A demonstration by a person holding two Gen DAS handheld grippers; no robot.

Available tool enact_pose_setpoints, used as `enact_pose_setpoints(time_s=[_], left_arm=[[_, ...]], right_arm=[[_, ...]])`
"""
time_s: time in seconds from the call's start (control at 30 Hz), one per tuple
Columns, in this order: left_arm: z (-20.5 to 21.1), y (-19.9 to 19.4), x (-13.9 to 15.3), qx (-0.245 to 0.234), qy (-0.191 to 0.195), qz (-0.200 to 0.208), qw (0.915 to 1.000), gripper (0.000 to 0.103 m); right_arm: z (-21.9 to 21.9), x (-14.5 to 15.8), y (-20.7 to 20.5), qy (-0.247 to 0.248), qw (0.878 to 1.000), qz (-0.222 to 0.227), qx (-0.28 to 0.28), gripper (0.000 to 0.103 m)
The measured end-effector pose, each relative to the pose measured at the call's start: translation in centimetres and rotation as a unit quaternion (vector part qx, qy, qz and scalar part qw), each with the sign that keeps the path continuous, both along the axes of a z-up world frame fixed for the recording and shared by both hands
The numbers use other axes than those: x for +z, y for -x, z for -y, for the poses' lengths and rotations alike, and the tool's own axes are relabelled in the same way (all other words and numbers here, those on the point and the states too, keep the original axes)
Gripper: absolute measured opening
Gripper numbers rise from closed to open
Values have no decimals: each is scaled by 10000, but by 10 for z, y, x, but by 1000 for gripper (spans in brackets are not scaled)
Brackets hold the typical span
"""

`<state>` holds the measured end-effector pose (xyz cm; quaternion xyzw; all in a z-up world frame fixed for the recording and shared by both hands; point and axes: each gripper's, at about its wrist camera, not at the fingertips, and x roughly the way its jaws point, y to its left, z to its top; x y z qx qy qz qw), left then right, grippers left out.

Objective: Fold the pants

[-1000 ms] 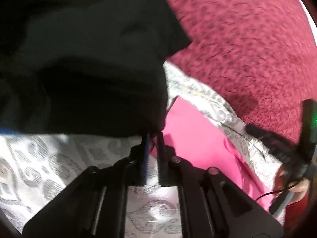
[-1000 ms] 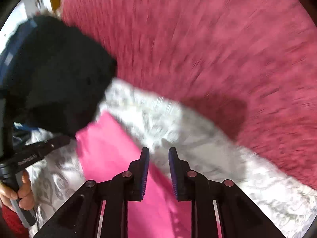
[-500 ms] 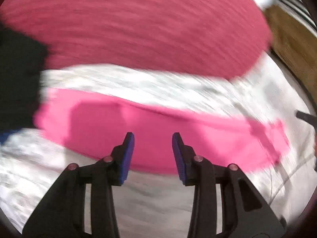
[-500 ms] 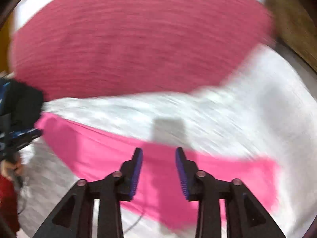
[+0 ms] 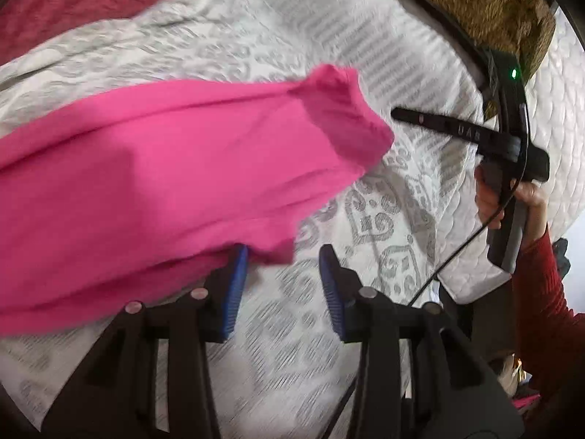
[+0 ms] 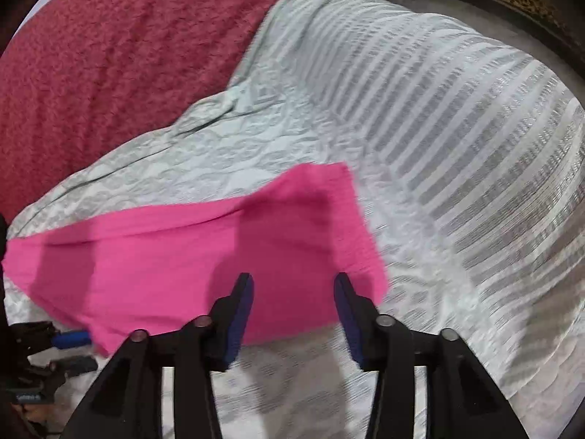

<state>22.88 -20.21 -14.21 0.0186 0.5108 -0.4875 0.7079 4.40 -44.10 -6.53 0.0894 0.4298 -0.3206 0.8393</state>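
Bright pink pants [image 5: 175, 179] lie stretched out flat on a white-and-grey patterned bedspread [image 5: 380, 219]. In the left wrist view my left gripper [image 5: 283, 256] is open and empty, its left fingertip at the near edge of the pants' right end. My right gripper shows at the right of that view [image 5: 413, 119], held in a hand, pointing at the pants' end. In the right wrist view the pants [image 6: 204, 256] lie just ahead of my open, empty right gripper [image 6: 294, 281].
A dark red fuzzy blanket [image 6: 120, 51] covers the far left of the bed. The bedspread [image 6: 457, 139] is striped to the right. A brown patterned headboard or cushion [image 5: 482, 3] lies at the far right. The left gripper shows at the lower left of the right wrist view [image 6: 40, 340].
The left gripper let go of a black garment, now out of view, and opened. Both grippers swung right along the pink pants to their right end.
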Motion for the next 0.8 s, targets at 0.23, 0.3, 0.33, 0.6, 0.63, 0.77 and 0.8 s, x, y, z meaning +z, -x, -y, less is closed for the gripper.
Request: enact_pose_setpoints(time_s=[0.23, 0.3, 0.33, 0.6, 0.63, 0.77, 0.8], left_arm=[[12, -1, -5, 56, -69, 272, 9996, 46], [13, -3, -6, 127, 80, 287, 9995, 39], [10, -4, -8, 136, 252, 306, 9991, 24], [-2, 9, -3, -187, 934, 425, 9945, 9], [0, 13, -2, -212, 861, 528, 9947, 9], [1, 9, -7, -206, 884, 297, 9954, 9], [0, 7, -9, -200, 913, 202, 9954, 9]], right_arm=[[60, -3, -7, -336, 9983, 334, -331, 62], [70, -7, -16, -383, 9982, 300, -355, 62], [73, -10, -22, -424, 9981, 292, -335, 62], [104, -22, -52, -468, 9957, 344, -723, 2], [110, -22, -51, -418, 9943, 362, -910, 2], [133, -20, -40, -49, 9872, 226, -1579, 3], [137, -20, -35, -299, 9879, 378, -1476, 6]])
